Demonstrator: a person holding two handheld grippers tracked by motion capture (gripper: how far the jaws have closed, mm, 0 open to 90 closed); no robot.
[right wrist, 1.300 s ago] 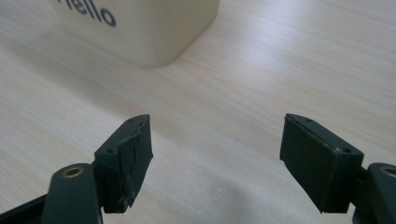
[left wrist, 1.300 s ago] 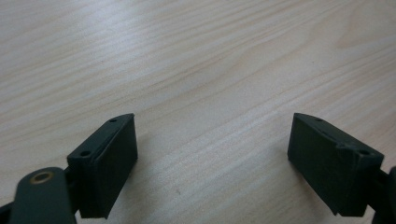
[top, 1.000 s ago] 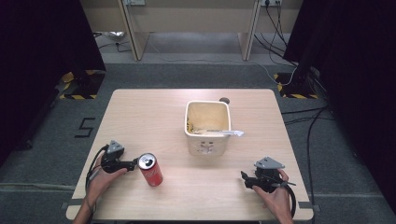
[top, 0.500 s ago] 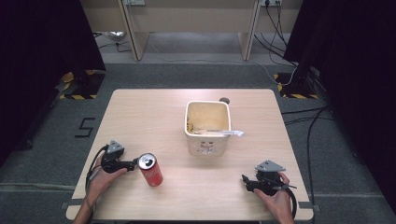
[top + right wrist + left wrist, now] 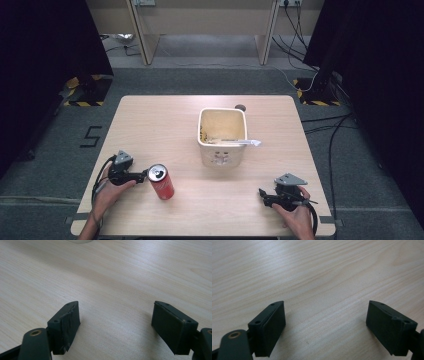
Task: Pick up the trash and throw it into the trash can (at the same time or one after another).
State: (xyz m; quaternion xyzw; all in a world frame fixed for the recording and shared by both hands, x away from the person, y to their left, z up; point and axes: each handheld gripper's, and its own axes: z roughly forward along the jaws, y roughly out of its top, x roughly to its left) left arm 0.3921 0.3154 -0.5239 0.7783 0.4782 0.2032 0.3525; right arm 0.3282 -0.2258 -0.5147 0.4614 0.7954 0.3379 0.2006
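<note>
A red drink can (image 5: 161, 181) lies on its side on the light wooden table (image 5: 165, 125), its silver top turned to the left. My left gripper (image 5: 142, 175) rests on the table just left of the can, its tips close to that top. In the left gripper view it (image 5: 325, 315) is open, with bare wood between the jaws. My right gripper (image 5: 261, 194) lies near the front right corner and points left. Its jaws (image 5: 115, 315) have just been opening and stand open over bare wood, holding nothing.
A white square bin (image 5: 222, 156) stands at the table's middle, with a pale flat strip (image 5: 245, 142) lying across its front rim. A small dark round thing (image 5: 240, 106) sits just behind it. Cables trail over the floor to the right.
The right gripper has edged slightly toward the table's near edge. The left gripper, the can and the bin have stayed put.
</note>
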